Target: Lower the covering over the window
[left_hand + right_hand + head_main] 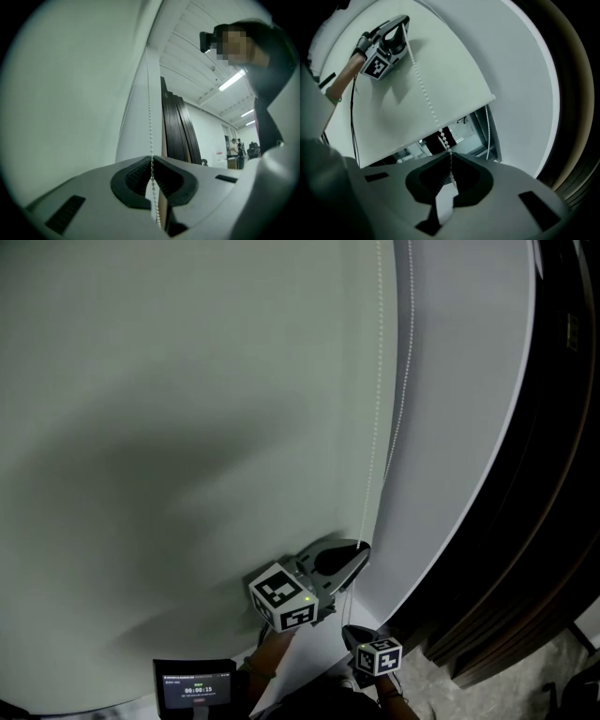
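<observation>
Though shadowed, pale blind (187, 381), white wall (459, 381).

The head view faces the blind (187, 409) from close. The left gripper view looks up along the bead chain (150, 117). The right gripper view, from lower, looks up the same chain and, like the head view, shows the left gripper (406, 21).

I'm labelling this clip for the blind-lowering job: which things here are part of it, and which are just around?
In the job: roller blind, bead chain, window, left gripper and right gripper, both shut on the chain.
Just around: timer screen, dark panels, people in the background.
</observation>
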{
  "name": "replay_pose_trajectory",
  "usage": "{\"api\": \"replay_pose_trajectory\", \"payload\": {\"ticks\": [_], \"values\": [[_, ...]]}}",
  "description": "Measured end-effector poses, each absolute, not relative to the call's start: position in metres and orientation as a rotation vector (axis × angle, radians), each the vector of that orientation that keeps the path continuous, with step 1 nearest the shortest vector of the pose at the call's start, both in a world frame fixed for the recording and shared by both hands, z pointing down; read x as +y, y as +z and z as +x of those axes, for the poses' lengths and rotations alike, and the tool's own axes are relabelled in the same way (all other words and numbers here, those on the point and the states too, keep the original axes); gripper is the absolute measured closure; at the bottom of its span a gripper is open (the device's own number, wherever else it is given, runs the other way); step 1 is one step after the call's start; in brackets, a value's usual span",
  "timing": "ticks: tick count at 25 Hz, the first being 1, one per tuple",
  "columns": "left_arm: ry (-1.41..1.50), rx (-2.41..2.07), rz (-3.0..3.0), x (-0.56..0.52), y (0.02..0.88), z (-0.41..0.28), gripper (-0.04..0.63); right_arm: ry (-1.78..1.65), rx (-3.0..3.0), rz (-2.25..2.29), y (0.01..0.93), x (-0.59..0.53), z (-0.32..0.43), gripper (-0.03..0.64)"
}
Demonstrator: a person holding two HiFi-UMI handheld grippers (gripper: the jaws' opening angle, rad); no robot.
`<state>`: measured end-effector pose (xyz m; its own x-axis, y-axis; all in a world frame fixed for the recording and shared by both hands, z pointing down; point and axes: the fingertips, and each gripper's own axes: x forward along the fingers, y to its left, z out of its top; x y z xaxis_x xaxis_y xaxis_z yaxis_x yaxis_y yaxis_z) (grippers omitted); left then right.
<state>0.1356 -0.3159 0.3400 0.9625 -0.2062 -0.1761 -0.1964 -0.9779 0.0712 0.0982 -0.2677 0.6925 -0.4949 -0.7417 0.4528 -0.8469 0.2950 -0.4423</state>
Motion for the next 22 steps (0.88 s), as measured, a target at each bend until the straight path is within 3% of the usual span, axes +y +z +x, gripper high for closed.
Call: {"api": "replay_pose_trajectory", "payload": {"ticks": [7, 11, 17, 22], "values": [[-0.437, -0.424, 2.995, -0.328, 0.341, 0.114, 0.588, 0.816, -2.43, 1.477, 0.669, -0.26, 0.097, 0.597], [-0.172, -0.457, 2.988, -0.33, 0.393, 0.12, 0.588, 0.726, -2.51, 1.585, 0.622, -0.276, 0.114, 0.597], [-0.066, -0.466, 2.795, -0.318, 0.481, 0.102, 0.588, 0.543, -2.752, 1.725, 0.505, -0.289, 0.137, 0.589], [0.129, -0.454, 2.755, -0.305, 0.53, 0.106, 0.588, 0.313, -2.979, 1.621, 0.398, -0.293, 0.125, 0.526]]}}
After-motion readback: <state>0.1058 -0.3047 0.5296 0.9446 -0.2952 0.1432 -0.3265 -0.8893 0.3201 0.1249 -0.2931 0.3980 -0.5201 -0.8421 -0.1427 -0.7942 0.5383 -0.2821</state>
